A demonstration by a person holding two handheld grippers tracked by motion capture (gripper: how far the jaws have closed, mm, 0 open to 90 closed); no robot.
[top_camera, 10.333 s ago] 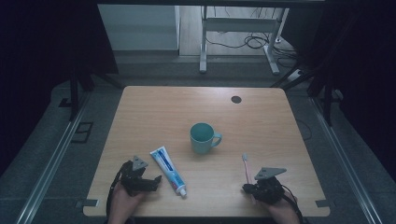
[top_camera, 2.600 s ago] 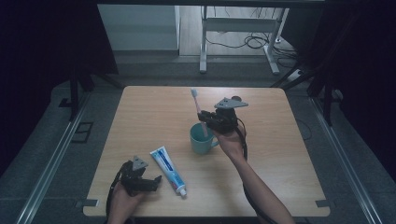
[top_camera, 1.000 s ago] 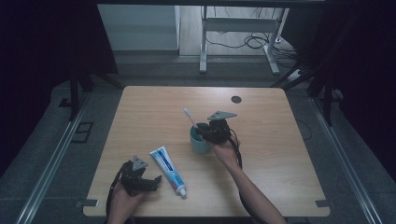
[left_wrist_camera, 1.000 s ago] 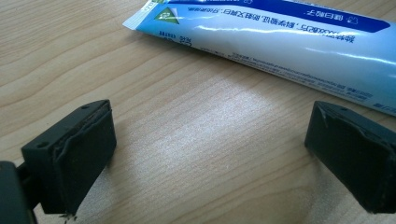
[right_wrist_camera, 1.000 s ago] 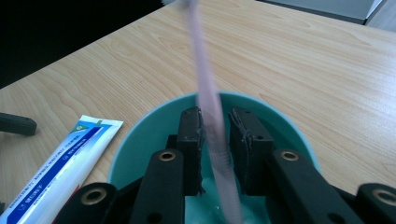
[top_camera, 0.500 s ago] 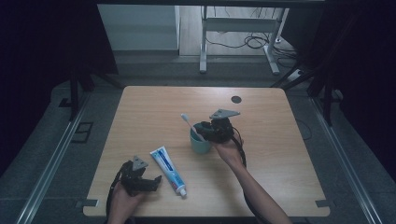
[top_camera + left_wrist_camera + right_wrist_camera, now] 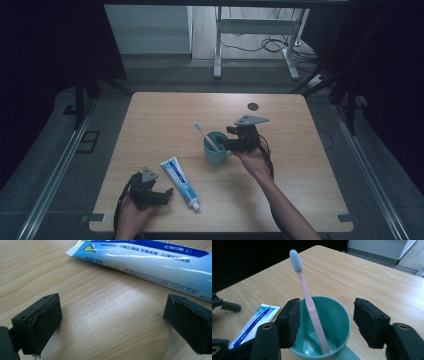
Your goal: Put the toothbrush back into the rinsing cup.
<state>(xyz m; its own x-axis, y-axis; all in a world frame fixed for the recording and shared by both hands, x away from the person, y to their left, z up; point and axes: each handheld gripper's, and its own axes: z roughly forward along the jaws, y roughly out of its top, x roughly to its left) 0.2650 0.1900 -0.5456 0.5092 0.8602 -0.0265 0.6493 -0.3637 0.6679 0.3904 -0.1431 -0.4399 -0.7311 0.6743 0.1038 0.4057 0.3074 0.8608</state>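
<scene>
Wooden desk seen from above. Teal mug near the middle, toothbrush leaning inside, head up and to the left. Right hand-held gripper just beside the mug. Toothpaste tube flat nearby. Left hand-held gripper low at the near edge.

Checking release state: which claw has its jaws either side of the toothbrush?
The right claw: its open jaws flank the pink toothbrush standing in the teal mug. The left claw sits open over bare table beside the toothpaste tube.
</scene>
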